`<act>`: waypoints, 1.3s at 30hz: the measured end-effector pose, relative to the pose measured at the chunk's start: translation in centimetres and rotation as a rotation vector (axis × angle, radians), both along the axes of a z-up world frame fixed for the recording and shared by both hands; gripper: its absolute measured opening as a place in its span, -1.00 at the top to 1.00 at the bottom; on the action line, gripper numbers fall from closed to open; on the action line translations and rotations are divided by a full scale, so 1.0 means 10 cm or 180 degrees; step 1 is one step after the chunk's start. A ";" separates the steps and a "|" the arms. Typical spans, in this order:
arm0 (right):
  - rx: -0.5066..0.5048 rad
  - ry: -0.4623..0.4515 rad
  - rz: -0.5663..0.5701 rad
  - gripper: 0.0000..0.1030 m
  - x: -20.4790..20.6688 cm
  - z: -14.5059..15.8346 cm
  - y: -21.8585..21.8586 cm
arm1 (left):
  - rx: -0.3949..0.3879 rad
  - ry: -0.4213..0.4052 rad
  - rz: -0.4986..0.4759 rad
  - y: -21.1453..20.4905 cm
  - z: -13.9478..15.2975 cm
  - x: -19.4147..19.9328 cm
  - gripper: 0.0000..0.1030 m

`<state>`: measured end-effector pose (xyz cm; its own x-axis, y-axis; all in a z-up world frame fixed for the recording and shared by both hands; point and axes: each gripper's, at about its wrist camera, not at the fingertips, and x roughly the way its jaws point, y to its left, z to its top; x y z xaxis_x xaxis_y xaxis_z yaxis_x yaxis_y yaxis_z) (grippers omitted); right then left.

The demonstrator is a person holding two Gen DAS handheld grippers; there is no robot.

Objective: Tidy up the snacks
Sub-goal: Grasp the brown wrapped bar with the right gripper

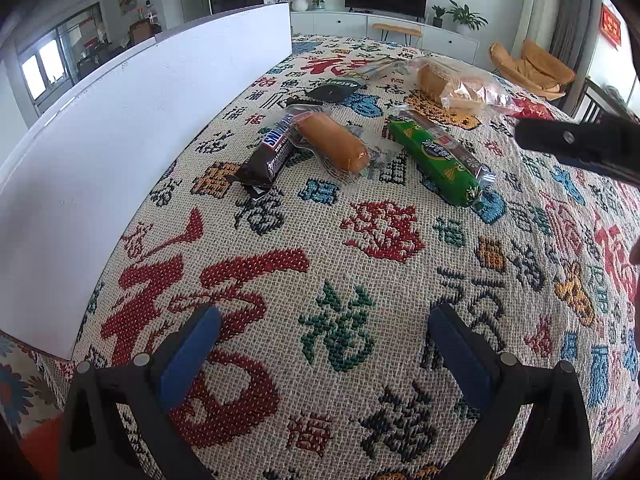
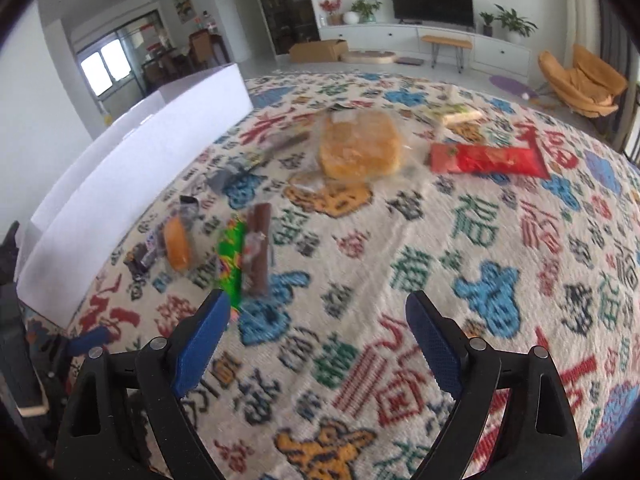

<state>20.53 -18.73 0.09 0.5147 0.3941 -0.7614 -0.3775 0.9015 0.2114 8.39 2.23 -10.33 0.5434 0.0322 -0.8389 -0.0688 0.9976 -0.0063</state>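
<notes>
While my two grippers wait with nothing in them, the snacks lie on the cloth.
My left gripper [image 1: 324, 344] and my right gripper [image 2: 318, 328] both have their jaws wide apart. On the patterned cloth [image 1: 360, 264] a brown candy bar [image 1: 270, 152] touches a wrapped bun [image 1: 334, 142], with a green pack [image 1: 434, 156] near them. Farther back lie bagged bread [image 2: 358, 146] and a red pack [image 2: 486, 160]. A white box [image 1: 132, 120] stands on the left.

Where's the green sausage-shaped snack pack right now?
In the left wrist view the glossy green sausage-shaped pack lies centre-right on the patterned woven tablecloth, just right of the clear-wrapped orange bread roll.
</notes>
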 end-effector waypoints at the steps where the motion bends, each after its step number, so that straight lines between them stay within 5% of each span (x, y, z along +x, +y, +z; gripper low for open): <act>1: 0.0000 0.0017 0.0102 -0.75 0.06 0.01 0.10 | 0.0000 0.0000 0.0000 0.00 0.00 0.00 -1.00; 3: -0.0058 0.0121 0.0289 -0.38 0.18 -0.03 0.30 | 0.0000 -0.0001 0.0000 0.00 0.00 0.00 -1.00; 4: -0.0119 0.0225 0.0363 0.12 0.24 -0.09 0.39 | 0.0000 -0.0001 0.0002 0.00 0.00 -0.01 -1.00; 5: -0.0175 0.0359 0.0414 0.37 0.29 -0.16 0.46 | 0.0000 -0.0002 0.0002 0.00 0.00 0.00 -1.00; 10: -0.0312 0.0536 0.0549 0.30 0.36 -0.33 0.66 | 0.0001 -0.0007 0.0004 0.00 0.00 0.00 -1.00; 13: -0.0420 0.0442 0.0623 0.06 0.34 -0.33 0.78 | 0.0002 -0.0019 0.0008 0.00 0.00 0.02 -1.00; 15: -0.0469 0.0424 0.0590 0.19 0.35 -0.34 0.81 | 0.0002 -0.0020 0.0006 0.00 0.00 0.02 -1.00; 16: -0.0491 0.0406 0.0543 0.52 0.36 -0.34 0.79 | 0.0001 -0.0020 0.0007 0.00 0.00 0.01 -1.00; 17: -0.0473 0.0421 0.0507 0.59 0.37 -0.34 0.77 | 0.0002 -0.0021 0.0008 0.00 0.00 0.01 -1.00; 28: -0.0346 0.0373 0.0006 0.60 -0.19 -0.14 -0.13 | 0.0002 -0.0022 0.0009 0.00 0.00 0.00 -1.00; 33: -0.0543 0.0335 -0.0238 0.57 -0.52 -0.23 -0.57 | 0.0002 -0.0023 0.0010 0.01 0.00 0.01 -1.00; 36: -0.0497 0.0255 -0.0224 0.31 -0.58 -0.32 -0.66 | 0.0003 -0.0024 0.0006 0.01 0.00 0.01 -1.00; 38: -0.0517 0.0167 -0.0182 -0.22 -0.60 -0.34 -0.63 | 0.0002 -0.0024 0.0007 0.01 0.00 0.01 -1.00; 39: -0.0548 0.0122 -0.0135 -0.32 -0.61 -0.36 -0.59 | 0.0002 -0.0025 0.0006 0.01 0.00 0.01 -1.00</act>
